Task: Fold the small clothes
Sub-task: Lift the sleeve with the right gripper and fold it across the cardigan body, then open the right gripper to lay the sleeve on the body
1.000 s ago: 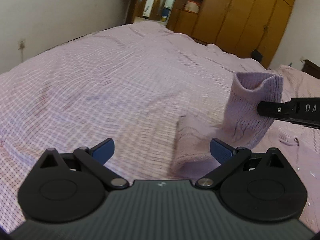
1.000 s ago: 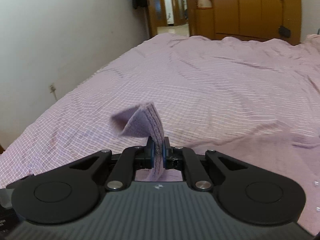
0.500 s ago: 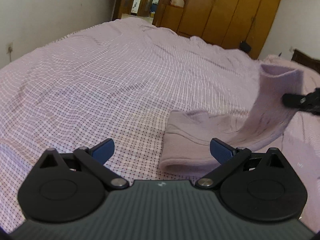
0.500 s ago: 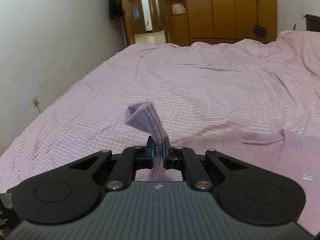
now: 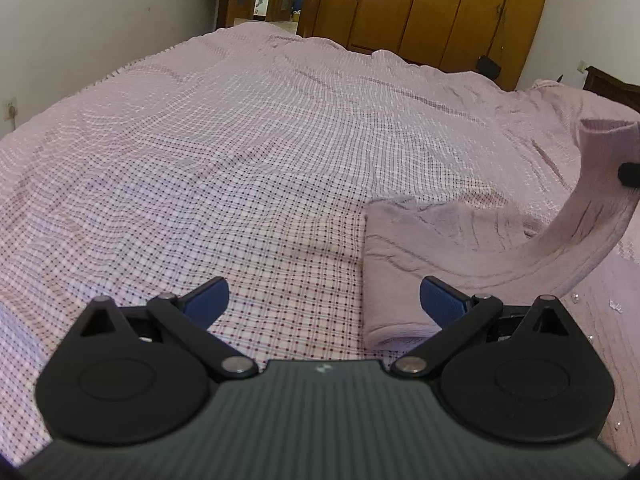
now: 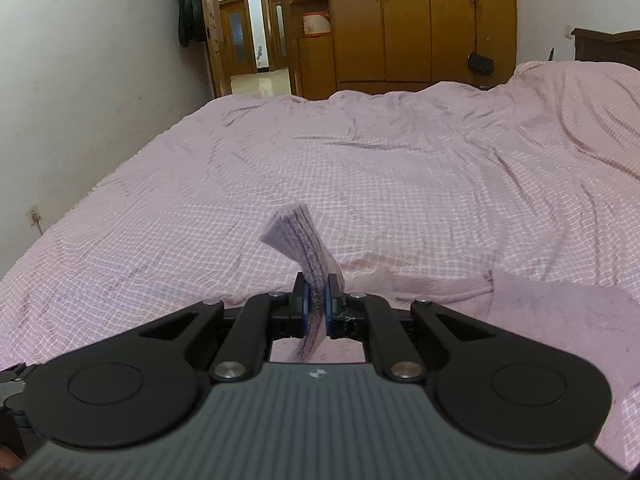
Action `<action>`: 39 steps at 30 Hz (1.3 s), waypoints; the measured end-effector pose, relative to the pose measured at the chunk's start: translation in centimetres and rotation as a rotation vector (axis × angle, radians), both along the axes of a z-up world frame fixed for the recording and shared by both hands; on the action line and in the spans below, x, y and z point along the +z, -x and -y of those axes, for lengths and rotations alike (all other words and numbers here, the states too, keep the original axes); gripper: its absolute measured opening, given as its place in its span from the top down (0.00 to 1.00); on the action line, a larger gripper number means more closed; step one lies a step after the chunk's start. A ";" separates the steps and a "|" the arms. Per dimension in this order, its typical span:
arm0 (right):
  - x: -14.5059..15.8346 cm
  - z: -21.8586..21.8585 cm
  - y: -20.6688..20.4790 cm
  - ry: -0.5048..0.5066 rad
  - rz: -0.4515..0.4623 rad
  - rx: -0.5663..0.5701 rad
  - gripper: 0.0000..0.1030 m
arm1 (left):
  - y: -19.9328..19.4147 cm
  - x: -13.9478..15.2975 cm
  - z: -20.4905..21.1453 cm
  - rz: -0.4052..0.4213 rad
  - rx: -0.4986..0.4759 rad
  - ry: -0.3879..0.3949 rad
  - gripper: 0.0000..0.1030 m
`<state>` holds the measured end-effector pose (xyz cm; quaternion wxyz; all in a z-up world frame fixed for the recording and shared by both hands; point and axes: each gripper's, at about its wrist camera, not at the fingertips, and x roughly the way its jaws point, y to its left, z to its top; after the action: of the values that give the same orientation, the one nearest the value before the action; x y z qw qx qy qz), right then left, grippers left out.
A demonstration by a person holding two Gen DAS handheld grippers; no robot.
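A small lilac knitted garment (image 5: 448, 240) lies partly folded on the checked bedspread (image 5: 240, 160), at the right in the left wrist view. Its far end curves up to the right, where the tip of my right gripper (image 5: 629, 170) pinches it. In the right wrist view my right gripper (image 6: 316, 304) is shut on that ribbed edge of the garment (image 6: 298, 236), which sticks up between the blue pads. My left gripper (image 5: 324, 300) is open and empty, low over the bed, with its right finger (image 5: 442, 300) over the garment's near folded edge.
The pink bedspread (image 6: 400, 168) fills both views. A white wall (image 5: 80, 20) runs along the left, with a socket (image 5: 11, 109). Wooden wardrobes (image 5: 440, 8) and a doorway (image 6: 240, 40) stand beyond the bed. A dark headboard (image 6: 604, 42) is at the far right.
My right gripper has carried the garment's raised end to the right, stretching it out. The left gripper has stayed open and the garment now lies more spread in front of it.
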<state>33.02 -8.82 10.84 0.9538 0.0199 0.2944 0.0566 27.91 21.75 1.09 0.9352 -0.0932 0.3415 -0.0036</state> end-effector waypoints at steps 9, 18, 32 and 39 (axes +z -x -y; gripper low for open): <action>-1.0 6.0 -2.6 -0.005 0.003 -0.032 0.94 | -2.0 -1.0 1.8 -0.034 -0.011 -0.043 0.00; -3.0 12.7 -2.8 -0.040 -0.012 -0.103 0.94 | -3.3 -1.6 5.0 -0.055 -0.090 0.022 0.00; -8.0 21.4 0.2 -0.067 -0.050 -0.125 0.87 | -4.0 -3.1 9.2 -0.068 -0.088 -0.002 0.00; -13.9 25.6 2.3 -0.067 -0.141 -0.187 0.48 | -4.5 -4.4 11.8 -0.088 -0.115 -0.106 0.00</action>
<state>30.74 -34.47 -3.02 0.9306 0.0830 0.3558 -0.0245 32.45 9.95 -3.36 0.9212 -0.0238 0.3867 -0.0351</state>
